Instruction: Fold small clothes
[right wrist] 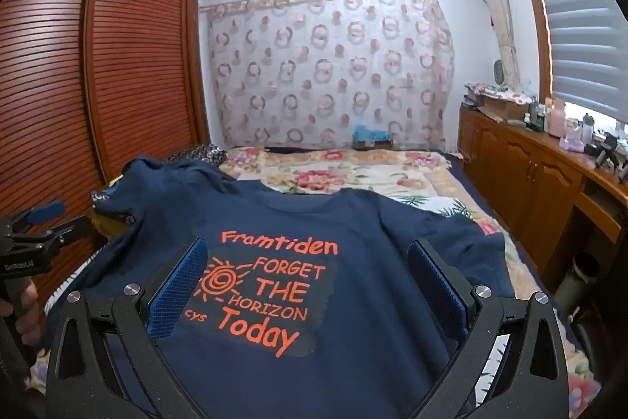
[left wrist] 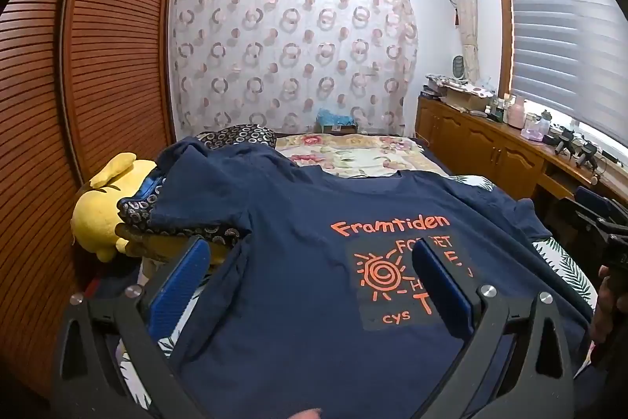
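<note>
now navy t-shirt (right wrist: 353, 222) flat on bed, below both spread tongs (left wrist: 310, 262) (right wrist: 306, 258).

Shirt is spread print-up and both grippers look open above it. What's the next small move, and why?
Probably bring the left gripper toward the left sleeve and pinch it. The navy T-shirt lies flat, unfolded, but that sleeve rides up over the yellow plush toy. Both the left and the right gripper are open and empty.
</note>
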{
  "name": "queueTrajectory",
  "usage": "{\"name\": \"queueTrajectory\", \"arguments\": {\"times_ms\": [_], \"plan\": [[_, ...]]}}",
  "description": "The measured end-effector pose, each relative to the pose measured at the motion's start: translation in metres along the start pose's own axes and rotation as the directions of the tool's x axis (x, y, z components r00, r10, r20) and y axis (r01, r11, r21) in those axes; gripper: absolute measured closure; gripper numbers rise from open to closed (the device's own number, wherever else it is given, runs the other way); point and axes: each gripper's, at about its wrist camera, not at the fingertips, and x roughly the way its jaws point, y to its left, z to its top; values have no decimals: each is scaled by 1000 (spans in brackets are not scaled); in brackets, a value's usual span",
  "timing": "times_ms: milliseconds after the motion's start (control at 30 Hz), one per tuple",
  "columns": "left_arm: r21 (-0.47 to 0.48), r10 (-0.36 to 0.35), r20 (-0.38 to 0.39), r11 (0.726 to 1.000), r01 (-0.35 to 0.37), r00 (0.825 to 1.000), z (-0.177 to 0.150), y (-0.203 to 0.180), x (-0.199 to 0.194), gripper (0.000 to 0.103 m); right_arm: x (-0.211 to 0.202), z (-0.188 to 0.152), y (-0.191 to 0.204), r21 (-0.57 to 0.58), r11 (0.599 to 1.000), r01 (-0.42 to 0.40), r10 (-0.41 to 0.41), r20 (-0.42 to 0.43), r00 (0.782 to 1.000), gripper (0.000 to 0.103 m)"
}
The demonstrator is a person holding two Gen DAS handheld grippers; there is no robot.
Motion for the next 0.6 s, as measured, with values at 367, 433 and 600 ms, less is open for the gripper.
{"name": "queueTrajectory", "arguments": {"times_ms": [367,433,600], "plan": [[2,0,-2,1000,0,1000,0,0,0,0,-1,1,0,-5,1000,1,-1,8,1000,0],[3,1,-2,1000,-1,1000,2,2,-1,0,-1,1,0,-5,1000,1,-1,9,1000,0],[8,3,-2,1000,-3,1000,2,2,0,0,-2,1,1,-7,1000,1,-1,9,1000,0]]}}
